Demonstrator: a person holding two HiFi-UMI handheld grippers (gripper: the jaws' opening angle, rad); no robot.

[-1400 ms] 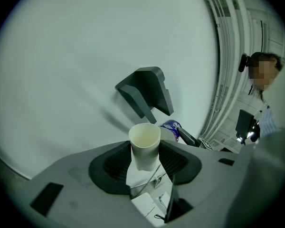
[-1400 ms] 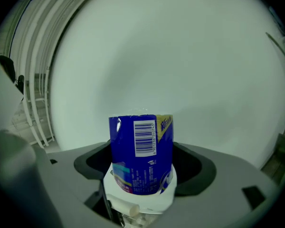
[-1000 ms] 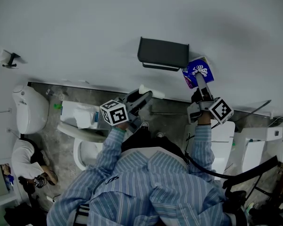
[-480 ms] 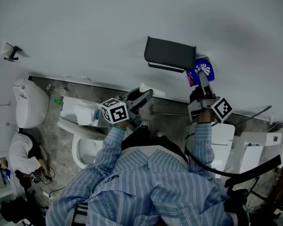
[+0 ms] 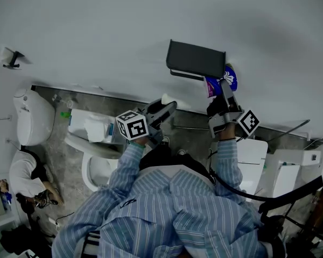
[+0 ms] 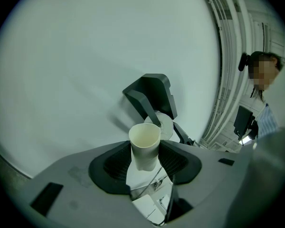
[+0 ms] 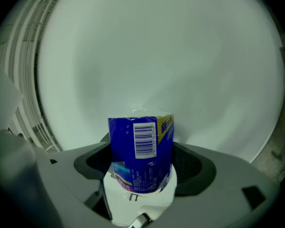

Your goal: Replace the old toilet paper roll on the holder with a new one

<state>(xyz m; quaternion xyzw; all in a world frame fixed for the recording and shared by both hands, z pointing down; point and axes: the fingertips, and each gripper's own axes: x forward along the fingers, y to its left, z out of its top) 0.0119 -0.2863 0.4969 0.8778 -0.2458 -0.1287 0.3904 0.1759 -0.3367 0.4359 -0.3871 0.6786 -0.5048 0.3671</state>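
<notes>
Left claw [image 6: 145,164]: the jaws are partly spread and pinch an empty cardboard tube [image 6: 144,145]. The tube stands upright between the ribbed pads, its open end uppermost. In the head view this claw [image 5: 166,109] points level toward the wall [image 5: 97,31], to the left of and below the holder [image 5: 196,59].

Holder: a dark grey unit with a hinged cover, fixed to the wall. In the left gripper view the holder [image 6: 151,95] sits beyond the tube and apart from it. A pale round part shows under the cover; what it is cannot be made out.

Right claw [image 7: 141,167]: the jaws pinch a wrapped roll [image 7: 141,148] in blue film, barcode label facing the camera. In the head view this claw [image 5: 222,93] carries the wrapped roll [image 5: 222,82] just beneath the right end of the holder. Whether the roll touches the holder cannot be told.
</notes>
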